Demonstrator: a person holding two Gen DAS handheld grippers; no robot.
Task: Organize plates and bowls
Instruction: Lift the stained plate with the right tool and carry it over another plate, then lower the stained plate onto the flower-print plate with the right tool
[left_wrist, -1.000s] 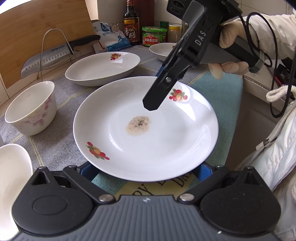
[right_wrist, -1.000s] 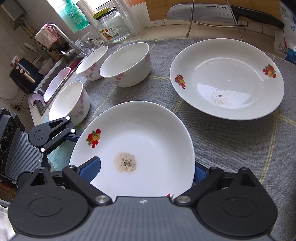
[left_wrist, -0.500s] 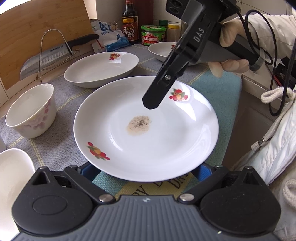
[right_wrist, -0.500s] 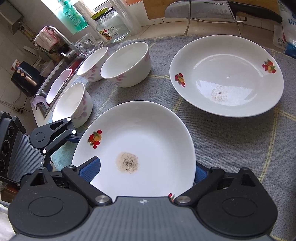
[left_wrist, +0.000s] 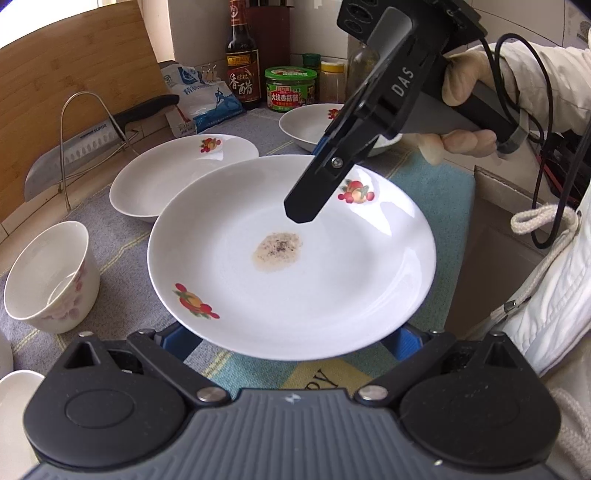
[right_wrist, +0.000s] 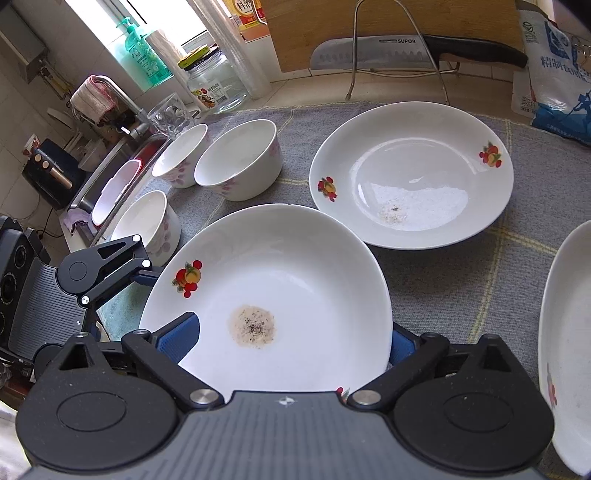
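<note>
White porcelain sits between both of your tools: the task's plate (left_wrist: 291, 266), marked with red fruit prints and a brownish speckled stain at its centre, lies above the teal towel (left_wrist: 436, 184) at the near edge of the desk (right_wrist: 314, 92). Its far rim overlaps your view of the second plate (left_wrist: 177, 173). Your left tool (left_wrist: 290, 332) has its jaws spread wide, the two blue pads (left_wrist: 177, 339) showing under the plate's near edge on either side; it is released, not clamped, and you cannot tell whether the plate bears on the pads. Your right tool (right_wrist: 290, 339), held in a gloved hand (left_wrist: 461, 110), reaches in from the opposite side. One finger hangs over the plate's upper face near a fruit print and the other shows beyond the rim, so the rim lies in the gap. Those jaws also stand wide apart, released rather than gripping. The second plate rests on the grey cloth (right_wrist: 443, 280) just beyond, carrying a faint stain of its own, and a third plate (left_wrist: 306, 125) lies further along toward the jars. Three white bowls (right_wrist: 236, 158) with pink flowers stand upright on the cloth beside the sink, two of them touching. A knife (left_wrist: 81, 147) lies across a wire stand against the wooden board.
</note>
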